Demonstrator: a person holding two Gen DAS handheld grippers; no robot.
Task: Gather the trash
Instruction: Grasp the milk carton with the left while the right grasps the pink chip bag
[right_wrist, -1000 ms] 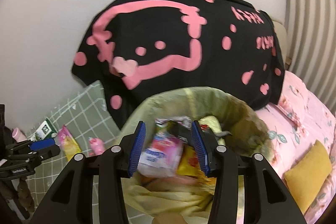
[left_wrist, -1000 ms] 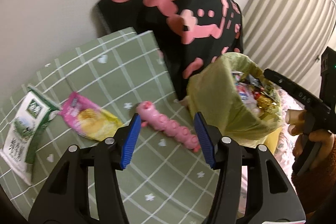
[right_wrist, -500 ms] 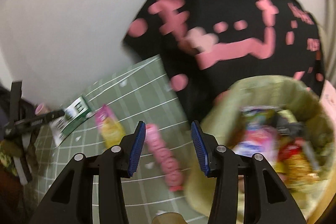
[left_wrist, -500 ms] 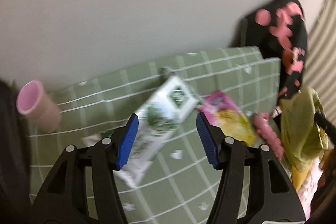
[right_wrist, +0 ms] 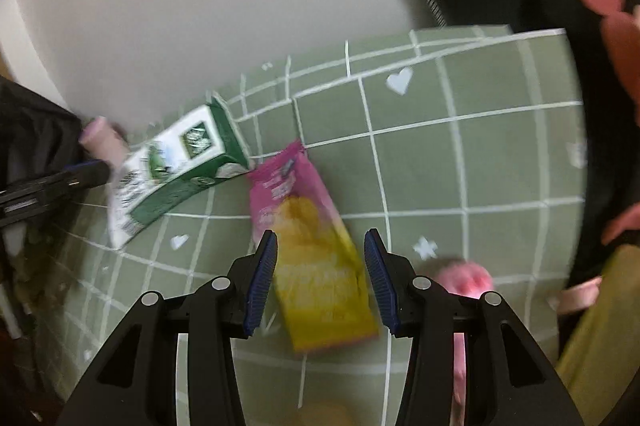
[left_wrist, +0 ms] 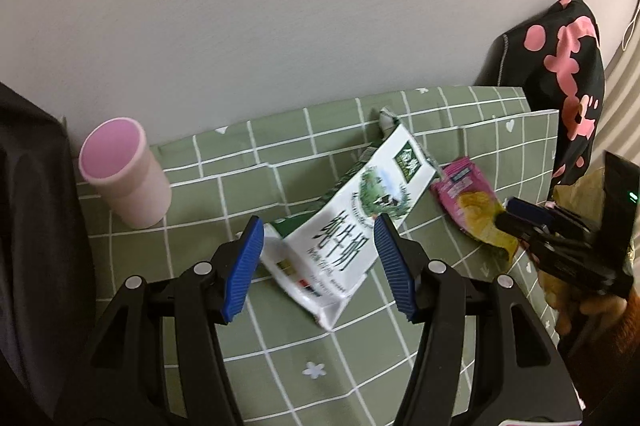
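A white and green milk carton lies flat on the green checked tablecloth. My left gripper hovers over the carton's near end, open, with its blue pads either side of the carton and apart from it. To its right lies a pink and yellow snack packet. My right gripper is open above it, a gap showing at each pad. The carton and the left gripper's fingers show at the left of the right wrist view, and the right gripper at the right of the left wrist view.
A pink cup stands upright at the back left, near the wall. A pink bumpy item lies right of the packet. The yellow-green trash bag is at the right edge. A black cloth with pink shapes hangs behind the table's right end.
Both grippers have swung left and down, away from the trash bag and over the table. The left now frames the carton, the right the snack packet. Neither jaw gap has changed.
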